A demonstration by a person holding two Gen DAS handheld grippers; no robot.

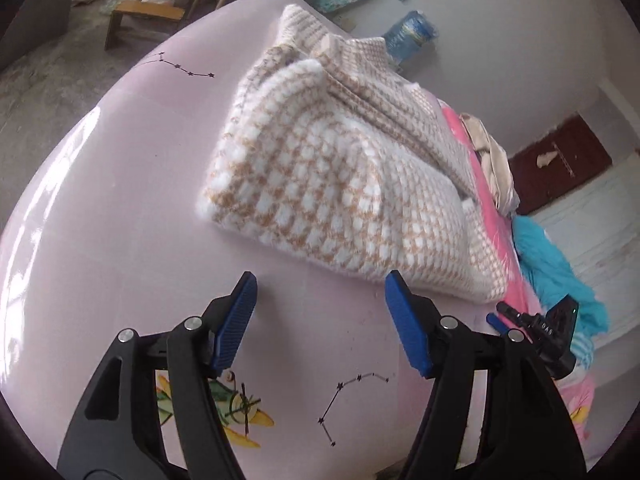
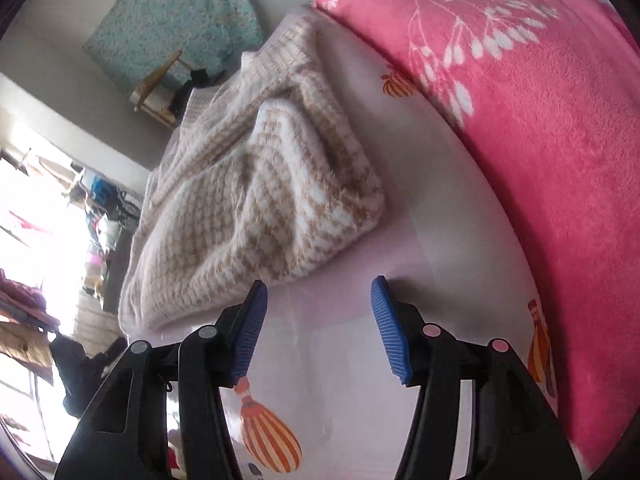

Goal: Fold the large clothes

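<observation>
Two grippers, left gripper (image 1: 320, 280) and right gripper (image 2: 318, 282), hover spread and empty just short of the folded sweater (image 1: 340, 184) on the bed (image 1: 120, 200).

A fuzzy white-and-tan checked sweater (image 1: 340, 168) is lying folded in a thick bundle across the centre of the frame, resting on a pale pink sheet (image 1: 132, 200) printed with star lines. At the bottom the left gripper (image 1: 320, 304) is hovering with its blue pads parted and nothing between them — just short of the sweater's near edge. At lower right the right gripper (image 1: 536, 328) is peeking in beside a pink blanket (image 1: 500, 236) — its jaws too hidden to judge.
</observation>
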